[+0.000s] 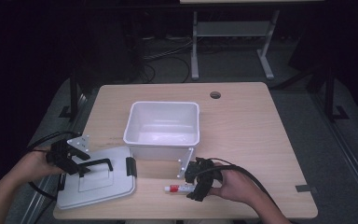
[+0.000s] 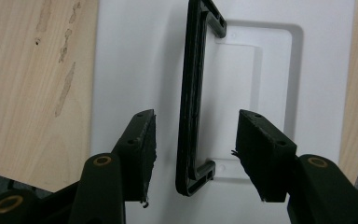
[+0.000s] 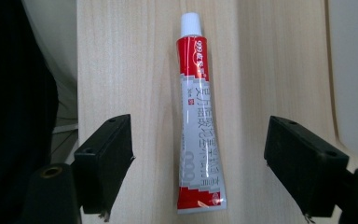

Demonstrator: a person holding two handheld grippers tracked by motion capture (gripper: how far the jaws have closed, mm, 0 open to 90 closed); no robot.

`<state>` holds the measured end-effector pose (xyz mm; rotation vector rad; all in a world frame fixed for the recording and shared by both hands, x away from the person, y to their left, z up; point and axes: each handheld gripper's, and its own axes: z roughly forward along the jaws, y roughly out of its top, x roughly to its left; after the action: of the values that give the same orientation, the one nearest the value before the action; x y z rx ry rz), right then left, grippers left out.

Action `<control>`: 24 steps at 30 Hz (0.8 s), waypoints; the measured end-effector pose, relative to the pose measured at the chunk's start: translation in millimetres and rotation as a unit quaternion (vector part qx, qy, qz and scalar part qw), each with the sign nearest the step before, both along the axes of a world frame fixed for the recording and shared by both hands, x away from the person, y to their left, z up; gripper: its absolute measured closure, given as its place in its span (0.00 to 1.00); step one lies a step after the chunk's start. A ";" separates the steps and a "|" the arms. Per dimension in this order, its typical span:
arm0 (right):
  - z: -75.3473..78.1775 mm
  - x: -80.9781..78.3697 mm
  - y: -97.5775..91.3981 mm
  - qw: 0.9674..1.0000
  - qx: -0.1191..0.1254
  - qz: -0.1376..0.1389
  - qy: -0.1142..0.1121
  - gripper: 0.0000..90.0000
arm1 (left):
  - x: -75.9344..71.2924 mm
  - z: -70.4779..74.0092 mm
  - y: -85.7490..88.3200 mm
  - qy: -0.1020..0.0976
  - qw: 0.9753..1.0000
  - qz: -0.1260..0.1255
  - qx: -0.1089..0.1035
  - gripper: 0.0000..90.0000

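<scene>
1. From the high view, the table (image 1: pixel 242 116) carries a white tub (image 1: pixel 162 129) near its centre, with a pale lid (image 1: pixel 95 179) at about 8 o'clock from the tub and a red-and-white tube (image 1: pixel 179 188) at about 6 o'clock from it, near the front edge.
2. The left gripper (image 1: pixel 81 165) sits over the lid's left half, held by the person's left hand (image 1: pixel 39 163); the right gripper (image 1: pixel 196 179) sits at the tube's right end, at 3 o'clock from it, in the right hand (image 1: pixel 235 184).
3. The high view is too coarse to show how wide either pair of jaws stands; the two gripper views settle that.
4. In the left gripper view, the lid's black handle (image 2: pixel 193 93) runs up the picture towards 12 o'clock. The left gripper (image 2: pixel 196 149) has its jaws released, one on each side of the handle's near end, with a clear gap between each pad and the handle.
5. In the right gripper view, the tube (image 3: pixel 198 116) lies flat on the wood, white cap at 12 o'clock, flattened crimped end at 6 o'clock. The right gripper (image 3: pixel 198 163) straddles its lower part with the jaws wide apart and touching nothing.
6. That view also shows the red band and printed lettering on the tube, which the high view cannot resolve.
7. The tub's wall shows as a white strip at 3 o'clock in the right gripper view.
</scene>
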<state>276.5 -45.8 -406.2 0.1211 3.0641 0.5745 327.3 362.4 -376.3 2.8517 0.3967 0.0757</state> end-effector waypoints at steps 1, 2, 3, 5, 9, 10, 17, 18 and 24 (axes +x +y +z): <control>-1.2 0.3 1.9 1.000 -0.003 0.002 0.002 0.26 | 0.0 -0.1 0.0 0.000 1.000 0.000 -0.001 0.52; -1.9 0.8 3.3 1.000 -0.006 0.005 0.000 0.27 | 0.2 -0.3 0.0 0.000 1.000 0.000 0.000 0.52; -2.7 1.0 4.7 1.000 -0.008 0.004 0.003 0.28 | 0.3 -0.3 0.0 0.001 1.000 0.000 0.000 0.52; -3.8 1.7 7.8 1.000 -0.013 0.008 0.005 0.30 | 0.4 -0.4 0.0 0.001 1.000 0.000 0.000 0.52; -5.6 3.6 11.5 1.000 -0.015 0.012 0.006 0.33 | 0.4 0.4 0.5 0.000 1.000 0.000 0.000 0.52; -6.7 4.8 12.6 1.000 -0.018 0.013 0.007 0.33 | 0.5 0.5 0.7 0.000 1.000 -0.001 0.001 0.52; -10.3 7.4 18.7 0.999 -0.032 0.015 0.014 0.41 | 0.0 1.8 1.2 -0.001 1.000 0.002 -0.003 0.51; -10.9 7.7 19.4 0.999 -0.031 0.017 0.013 0.42 | 0.1 1.7 1.0 0.000 1.000 0.002 -0.004 0.51; -14.8 8.4 26.3 0.999 -0.041 0.030 0.013 0.49 | 0.6 1.6 0.4 -0.001 1.000 0.002 -0.002 0.51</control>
<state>284.9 -19.5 -420.9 0.0349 3.1203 0.4524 327.9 362.8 -374.7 2.8474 0.4009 0.0770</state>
